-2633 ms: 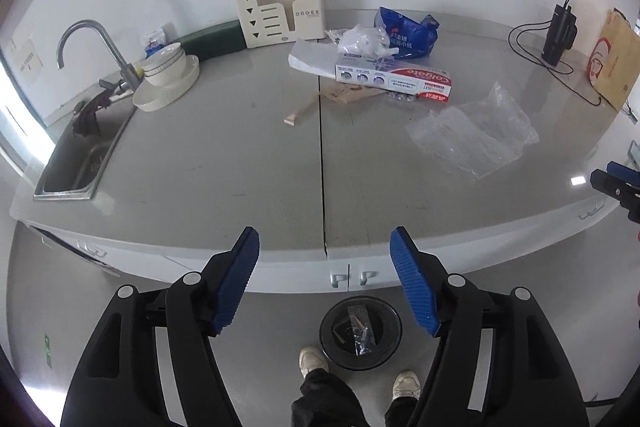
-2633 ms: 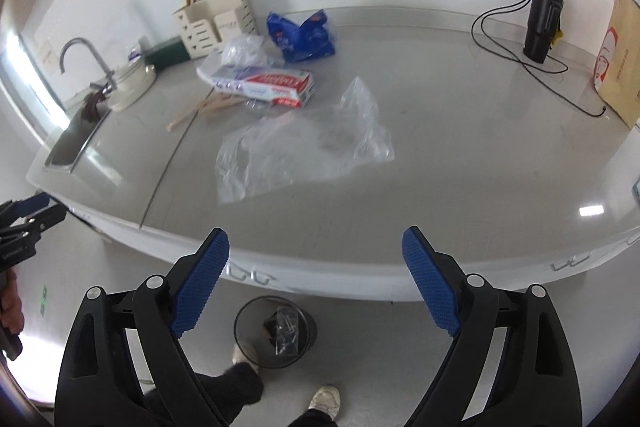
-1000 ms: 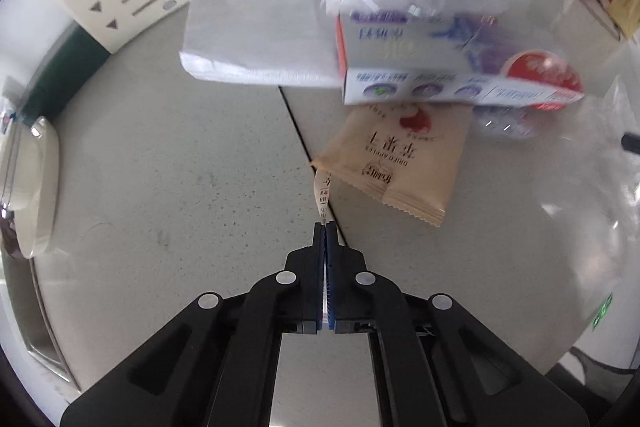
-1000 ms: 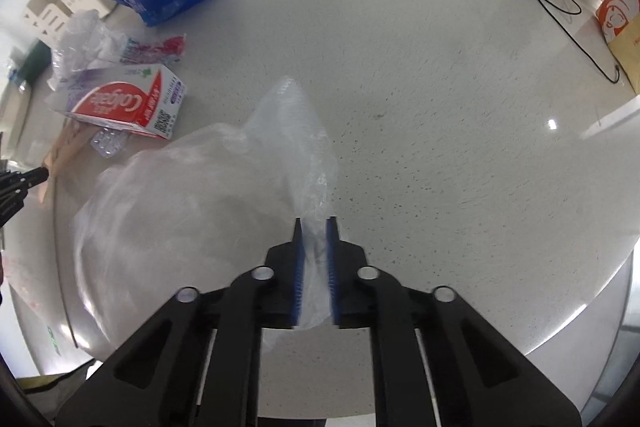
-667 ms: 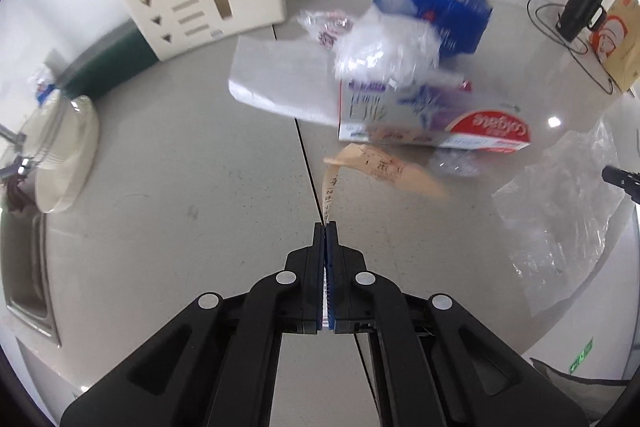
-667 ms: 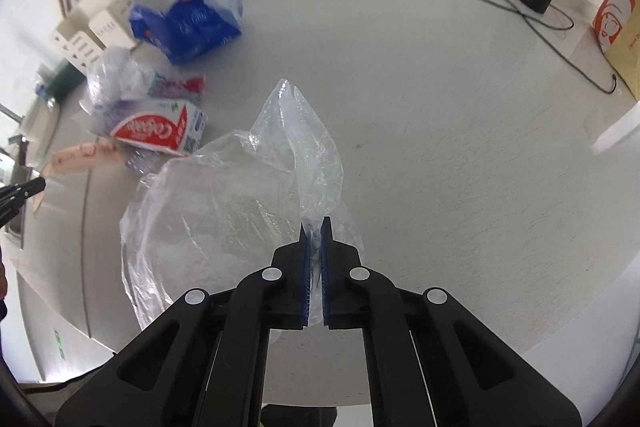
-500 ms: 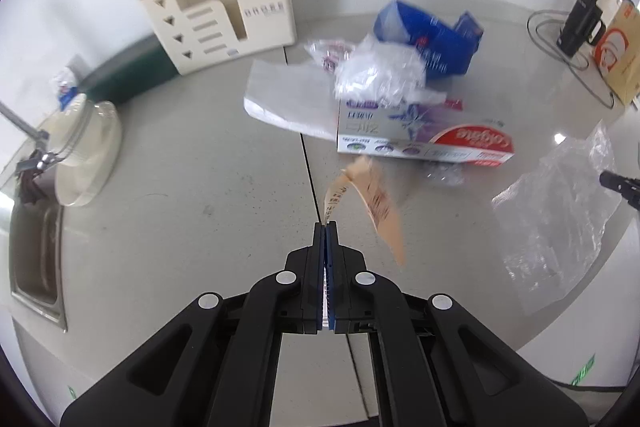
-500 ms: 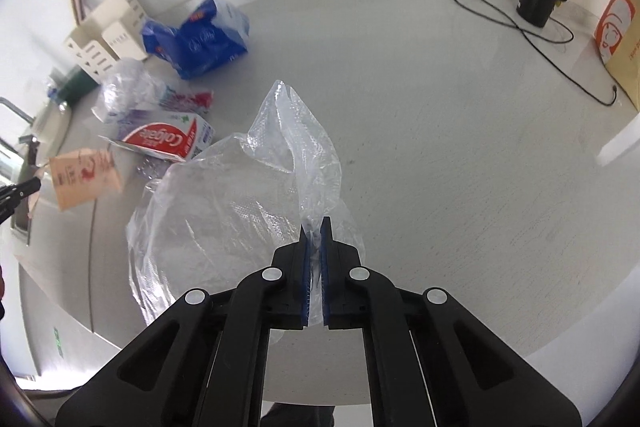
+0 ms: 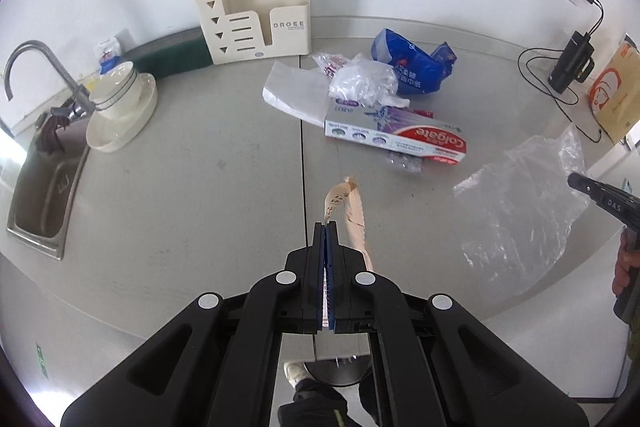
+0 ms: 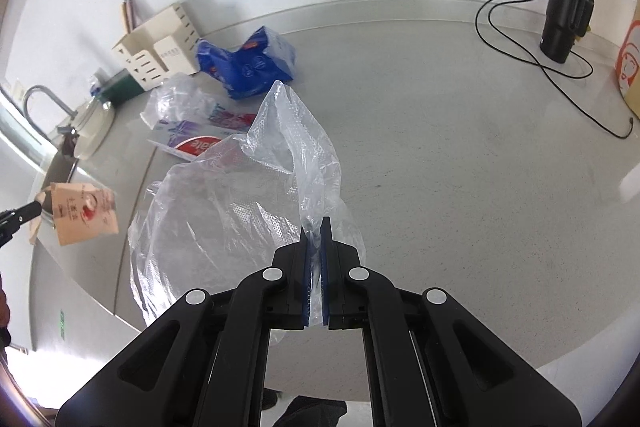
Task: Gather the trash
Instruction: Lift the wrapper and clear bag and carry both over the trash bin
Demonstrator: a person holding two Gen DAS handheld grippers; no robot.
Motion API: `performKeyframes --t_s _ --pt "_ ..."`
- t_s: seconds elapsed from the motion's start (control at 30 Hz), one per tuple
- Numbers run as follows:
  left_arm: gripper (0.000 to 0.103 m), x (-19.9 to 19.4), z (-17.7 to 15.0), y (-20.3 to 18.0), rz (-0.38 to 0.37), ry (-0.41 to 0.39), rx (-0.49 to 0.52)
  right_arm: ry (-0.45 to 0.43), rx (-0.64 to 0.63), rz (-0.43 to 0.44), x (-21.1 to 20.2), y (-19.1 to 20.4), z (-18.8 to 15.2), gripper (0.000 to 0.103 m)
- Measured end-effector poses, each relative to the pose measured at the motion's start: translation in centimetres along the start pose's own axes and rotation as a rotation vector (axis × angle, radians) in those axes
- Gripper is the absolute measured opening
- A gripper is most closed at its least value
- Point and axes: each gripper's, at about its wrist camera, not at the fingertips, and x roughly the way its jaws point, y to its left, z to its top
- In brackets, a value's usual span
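Note:
My left gripper is shut on a tan snack wrapper and holds it in the air above the counter; the wrapper also shows in the right wrist view. My right gripper is shut on a clear plastic bag, lifted off the counter; the bag also shows in the left wrist view. On the counter lie a Colgate toothpaste box, a blue tissue pack, a crumpled clear plastic wad, a white paper and a small blister pack.
A beige organiser stands at the wall. Stacked bowls, a faucet and a sink are at the left. A black charger with cable and a brown envelope are at the right. A bin sits on the floor below.
Both grippers have pulled back and up from the counter. The snack wrapper has lifted off the surface and hangs from the left gripper. The plastic bag has risen with the right gripper.

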Motion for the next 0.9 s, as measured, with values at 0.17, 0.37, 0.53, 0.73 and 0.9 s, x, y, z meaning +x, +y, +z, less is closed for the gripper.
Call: performKeyframes --t_s 0.17,0.37,0.53,0.73,0.9 --pt "0.000 -1.3 -2.1 -0.5 -0.018 -0.009 0.014 -0.008 -0.011 -0.002 -1.2 1.7 -1.9 0.005" --pt "0.000 -4.1 -5.4 0.7 -0.064 -0.040 0.032 -0.023 -0.022 -0.024 -3.7 4.8 -5.6 0.005" --pt "0.000 -6.8 -9.0 2.5 -0.133 -0.070 0.052 -0.026 -0.020 -0.077 -6.6 8.4 -10.1 0.005" --pt "0.000 -8.9 -14.4 3.8 -0.264 -0.057 0.070 0.007 -0.025 -0.131 -9.0 12.2 -15.7 0.005" --pt "0.000 -8.0 -19.0 3.7 -0.303 0.007 0.076 0.059 -0.035 -0.160 -9.0 13.7 -20.1 0.004"
